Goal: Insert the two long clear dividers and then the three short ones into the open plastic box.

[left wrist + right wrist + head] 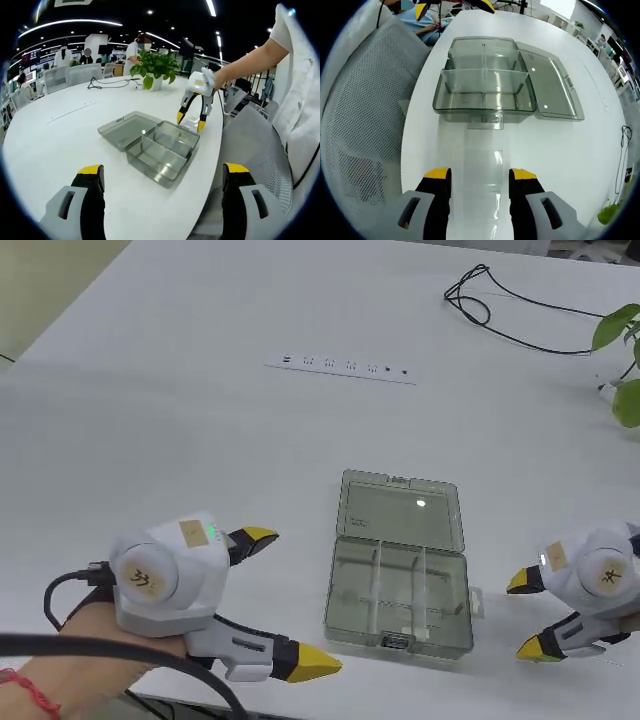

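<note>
The open clear plastic box [400, 595] lies near the table's front edge, its lid [402, 512] folded back flat. Clear dividers stand inside the box [485, 90]; two long ones show in the head view. My left gripper [290, 600] is open to the left of the box, holding nothing. My right gripper [528, 613] is open to the right of it. A clear strip [492, 165] lies flat on the table between the right gripper's [480, 175] jaws, untouched. From the left gripper [164, 172], the box [160, 150] sits ahead with the right gripper [192, 120] beyond it.
A white power strip [340, 367] lies further back, a black cable [490, 310] and a green plant [625, 360] at the far right. A grey mesh chair [365, 125] stands at the table's near edge. People stand in the far background [135, 50].
</note>
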